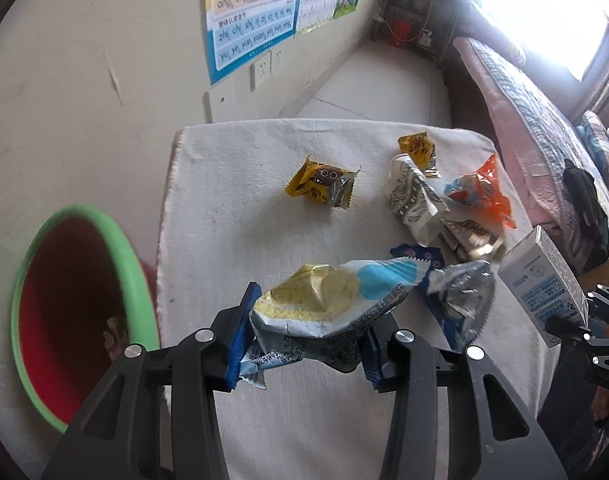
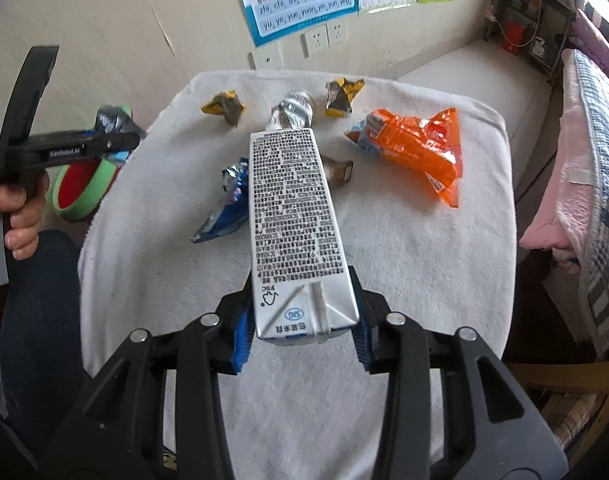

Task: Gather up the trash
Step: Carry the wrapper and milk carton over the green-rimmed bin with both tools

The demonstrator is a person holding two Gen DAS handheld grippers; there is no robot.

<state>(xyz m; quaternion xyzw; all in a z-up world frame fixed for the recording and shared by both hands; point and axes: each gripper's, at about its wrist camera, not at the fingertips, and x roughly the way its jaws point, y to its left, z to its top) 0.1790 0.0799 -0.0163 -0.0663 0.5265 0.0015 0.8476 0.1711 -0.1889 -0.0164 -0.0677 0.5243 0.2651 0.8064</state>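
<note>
Crinkled foil snack wrapper (image 1: 336, 304) is clenched in your left gripper (image 1: 300, 344); your right gripper (image 2: 302, 332) grips a milk carton (image 2: 294, 216). Next, carry both past the table's left edge to the red bin (image 1: 76, 312).

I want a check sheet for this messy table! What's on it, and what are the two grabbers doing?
Surface: white towel covering the table.
Job's things: snack bag held by the left gripper; milk carton held by the right gripper; red bin with green rim at the table's left.
Clutter: orange wrapper, blue wrapper, yellow wrapper and others on the towel.
Cables: orange cord by the far shelf.
Surroundings: wall poster, sockets, bed at right.
</note>
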